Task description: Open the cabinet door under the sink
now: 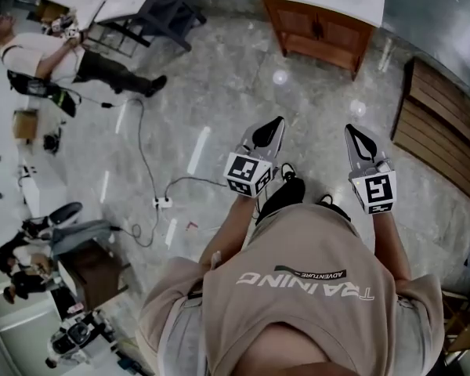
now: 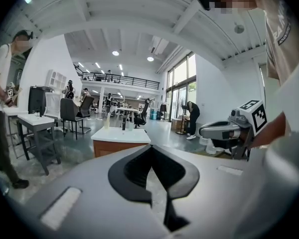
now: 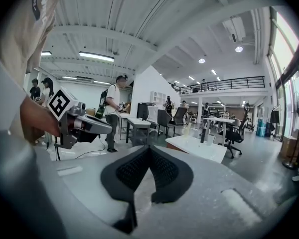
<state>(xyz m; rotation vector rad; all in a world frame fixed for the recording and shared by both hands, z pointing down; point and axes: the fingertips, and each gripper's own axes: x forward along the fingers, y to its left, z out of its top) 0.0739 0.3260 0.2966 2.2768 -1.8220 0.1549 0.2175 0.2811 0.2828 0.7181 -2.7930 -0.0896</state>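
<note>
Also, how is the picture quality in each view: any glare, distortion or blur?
Head view: sharp, but lamp reflections glare on the glossy floor, and straight lines bend near the edges. Left gripper view: strong fisheye with a dark round border; the windows are bright but still readable. Right gripper view: same fisheye; the ceiling lamp is washed out.

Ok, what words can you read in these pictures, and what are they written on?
"TRAINING": big pale letters on the person's shirt, upside down in the head view.
"ADVENTURE": small letters on a dark strip on that shirt.
Shirt letters in both gripper views: cut off, can't be read.
Two marker cubes: black-and-white square patterns, no words.
</note>
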